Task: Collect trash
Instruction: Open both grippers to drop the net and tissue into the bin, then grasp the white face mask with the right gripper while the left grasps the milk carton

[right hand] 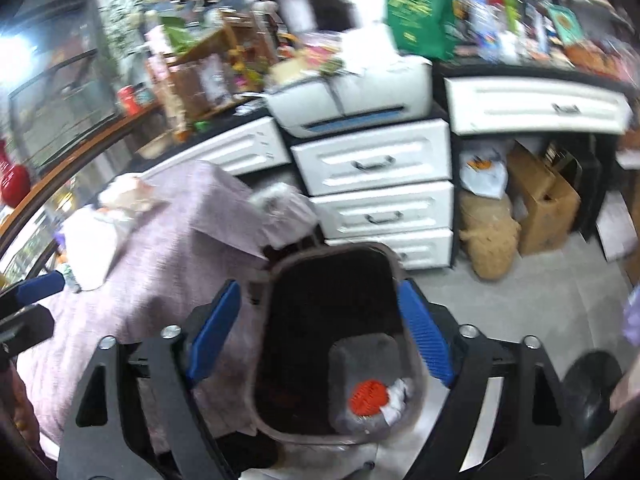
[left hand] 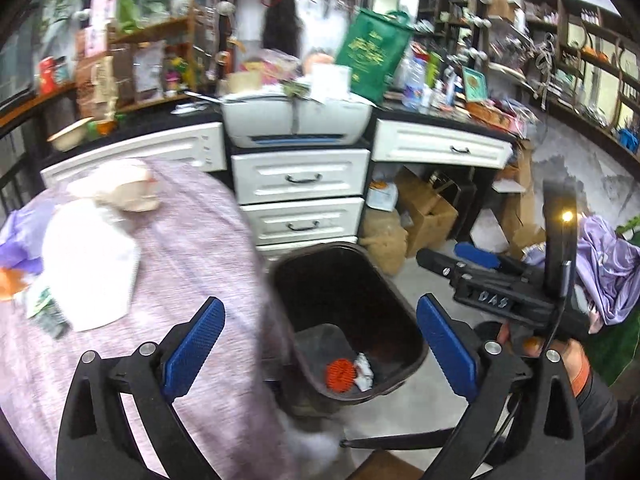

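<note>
A dark brown trash bin (left hand: 404,312) stands on the floor beside a table under a pink cloth (left hand: 192,240). An orange ball-like piece (left hand: 339,374) and a crumpled white piece (left hand: 363,368) lie at its bottom. My left gripper (left hand: 320,344) is open and empty above the bin's mouth. My right gripper (right hand: 320,332) is open and empty, also right above the bin (right hand: 264,344), with the orange piece (right hand: 369,397) below. On the table lie white paper (left hand: 92,268), a crumpled beige wrapper (left hand: 128,190), a purple bag (left hand: 18,236) and a small packet (left hand: 44,308).
White drawers (left hand: 300,200) and a printer (left hand: 296,120) stand behind the bin. Cardboard boxes (left hand: 428,216) and a burlap sack (left hand: 384,240) sit under the desk. The right gripper's body (left hand: 500,292) shows to the right in the left wrist view. Purple cloth (left hand: 608,264) lies at far right.
</note>
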Demonstrator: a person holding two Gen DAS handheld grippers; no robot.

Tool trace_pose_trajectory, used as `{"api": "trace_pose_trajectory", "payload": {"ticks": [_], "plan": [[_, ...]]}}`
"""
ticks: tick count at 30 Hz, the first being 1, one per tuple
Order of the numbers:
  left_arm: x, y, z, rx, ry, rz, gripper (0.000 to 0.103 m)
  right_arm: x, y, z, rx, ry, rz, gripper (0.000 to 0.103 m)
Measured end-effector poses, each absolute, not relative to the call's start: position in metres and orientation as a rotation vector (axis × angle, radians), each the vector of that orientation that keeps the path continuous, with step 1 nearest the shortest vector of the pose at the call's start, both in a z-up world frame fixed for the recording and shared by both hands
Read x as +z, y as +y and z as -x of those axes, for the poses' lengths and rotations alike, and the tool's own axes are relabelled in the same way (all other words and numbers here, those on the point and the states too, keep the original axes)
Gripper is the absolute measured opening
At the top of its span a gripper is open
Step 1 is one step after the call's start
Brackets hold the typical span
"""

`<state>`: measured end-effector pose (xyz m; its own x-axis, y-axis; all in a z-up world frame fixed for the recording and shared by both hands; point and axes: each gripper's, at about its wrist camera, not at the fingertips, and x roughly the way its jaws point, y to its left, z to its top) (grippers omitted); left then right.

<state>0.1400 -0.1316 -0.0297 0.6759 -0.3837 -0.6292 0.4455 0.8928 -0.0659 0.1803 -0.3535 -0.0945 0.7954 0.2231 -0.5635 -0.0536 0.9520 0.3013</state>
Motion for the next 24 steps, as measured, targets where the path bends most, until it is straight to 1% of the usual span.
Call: {"api": "trace_pose_trajectory", "payload": {"ticks": [5,15,20,24], "plan": [[-0.025,-0.079,-0.131,-0.379,0.669,-0.072,0.097,-0.068,-0.304,-0.191,0.322,0.627,-0.223,0.086],[-0.025,0.029,-0.114,-0.179,0.642,-0.023,0.097,-0.041,-0.181,-0.217,0.661,0.709,-0.164,0.086],[-0.032,0.073,-0.115,-0.107,0.650,0.006,0.097,-0.047,-0.130,-0.239,0.679,0.742,-0.100,0.086],[-0.037,0.096,-0.115,-0.089,0.653,0.017,0.097,-0.065,-0.108,-0.273,0.690,0.815,-0.134,0.086]]}}
